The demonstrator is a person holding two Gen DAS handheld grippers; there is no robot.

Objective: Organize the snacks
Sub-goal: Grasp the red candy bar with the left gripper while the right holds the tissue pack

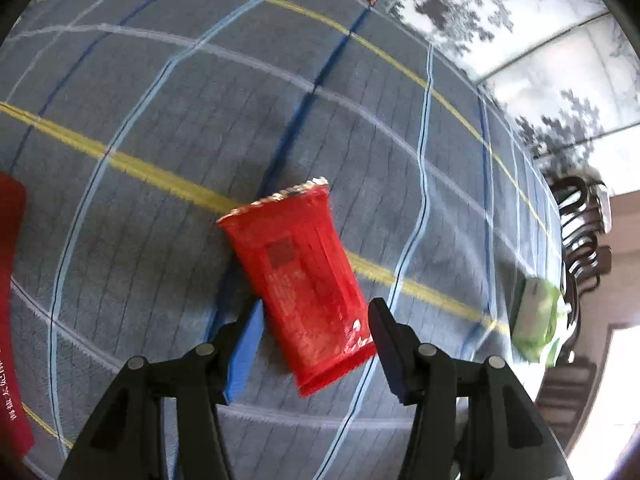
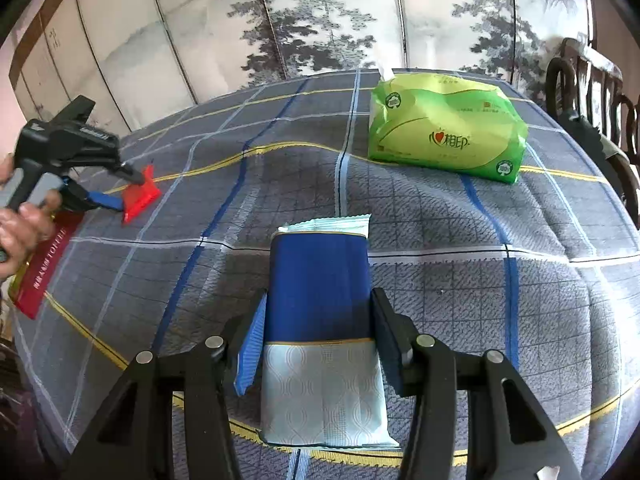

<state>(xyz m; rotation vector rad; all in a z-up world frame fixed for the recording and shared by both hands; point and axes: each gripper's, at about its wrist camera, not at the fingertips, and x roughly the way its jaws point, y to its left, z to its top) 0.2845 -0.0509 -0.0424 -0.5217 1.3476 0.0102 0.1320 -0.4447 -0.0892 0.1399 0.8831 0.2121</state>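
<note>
In the left wrist view a red snack packet (image 1: 304, 280) sits between the fingers of my left gripper (image 1: 316, 336), above the plaid cloth; the jaws press its sides. In the right wrist view that left gripper (image 2: 132, 188) holds the same red packet (image 2: 140, 198) just over the cloth at far left. My right gripper (image 2: 318, 340) is shut on a blue and pale patterned snack packet (image 2: 320, 320), held low over the cloth near the front edge.
A plaid grey-blue tablecloth (image 2: 460, 280) covers the table. A green tissue pack (image 2: 444, 132) lies at the back right and also shows in the left wrist view (image 1: 536, 316). A dark red box (image 2: 44, 264) lies at the left edge. A wooden chair (image 2: 592, 92) stands at right. A painted screen (image 2: 320, 20) is behind.
</note>
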